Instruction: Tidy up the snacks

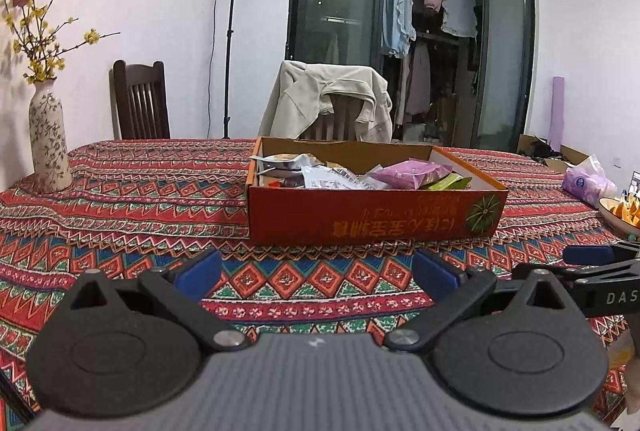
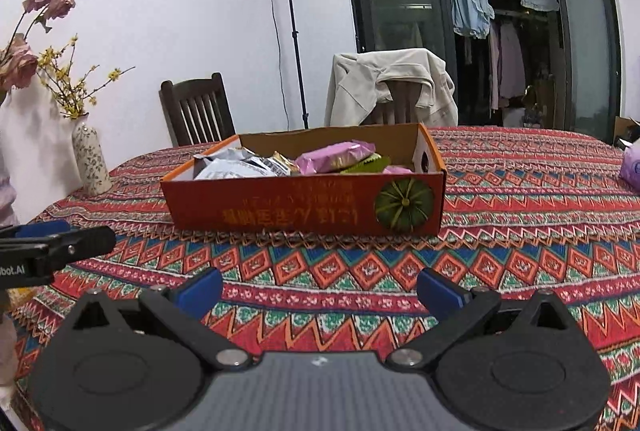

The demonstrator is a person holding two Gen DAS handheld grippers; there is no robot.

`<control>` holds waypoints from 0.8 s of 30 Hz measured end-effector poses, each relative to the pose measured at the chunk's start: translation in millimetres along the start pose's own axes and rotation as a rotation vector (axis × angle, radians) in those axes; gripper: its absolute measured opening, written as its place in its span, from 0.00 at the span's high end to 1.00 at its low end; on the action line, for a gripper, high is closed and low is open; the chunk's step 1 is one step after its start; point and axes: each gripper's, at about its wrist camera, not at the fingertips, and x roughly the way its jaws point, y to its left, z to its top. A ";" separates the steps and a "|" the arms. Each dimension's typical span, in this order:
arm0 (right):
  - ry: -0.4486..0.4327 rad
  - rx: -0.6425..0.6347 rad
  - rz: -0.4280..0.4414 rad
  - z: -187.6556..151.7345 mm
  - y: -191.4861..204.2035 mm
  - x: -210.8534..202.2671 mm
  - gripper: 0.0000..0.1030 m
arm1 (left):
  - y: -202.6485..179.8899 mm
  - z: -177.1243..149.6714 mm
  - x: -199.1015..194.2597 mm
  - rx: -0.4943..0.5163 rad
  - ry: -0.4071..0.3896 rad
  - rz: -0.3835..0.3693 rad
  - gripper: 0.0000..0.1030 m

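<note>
An orange cardboard box (image 1: 372, 217) with a pumpkin picture stands on the patterned tablecloth, ahead of both grippers; it also shows in the right wrist view (image 2: 280, 209). It holds several snack packets, among them a pink one (image 1: 408, 173) (image 2: 334, 156), silver ones (image 2: 228, 167) and a green one (image 1: 450, 184). My left gripper (image 1: 318, 273) is open and empty, low over the cloth in front of the box. My right gripper (image 2: 320, 291) is open and empty, also short of the box. Each gripper shows at the edge of the other's view.
A flowered vase (image 1: 48, 139) (image 2: 91, 161) stands at the table's left. A purple tissue pack (image 1: 586, 181) and a bowl of orange pieces (image 1: 622, 213) sit at the right. Two chairs stand behind the table, one draped with a beige jacket (image 1: 332, 103).
</note>
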 end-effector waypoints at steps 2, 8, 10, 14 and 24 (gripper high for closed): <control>-0.003 0.003 -0.002 -0.6 -0.1 -2.3 0.00 | 1.5 -1.4 -0.4 -0.008 0.003 -0.002 0.00; -0.007 -0.003 0.002 -0.8 1.9 -5.6 0.00 | -0.1 -3.9 -4.0 -0.008 0.002 -0.014 0.00; -0.007 -0.005 0.004 -0.8 2.4 -6.3 0.00 | -0.7 -4.1 -4.4 -0.007 0.002 -0.013 0.00; -0.009 -0.006 0.005 -1.0 3.2 -7.1 0.00 | -1.1 -4.4 -5.3 -0.006 0.001 -0.013 0.00; -0.008 -0.007 0.005 -1.1 3.2 -6.5 0.00 | -1.8 -4.2 -5.4 -0.005 0.001 -0.017 0.00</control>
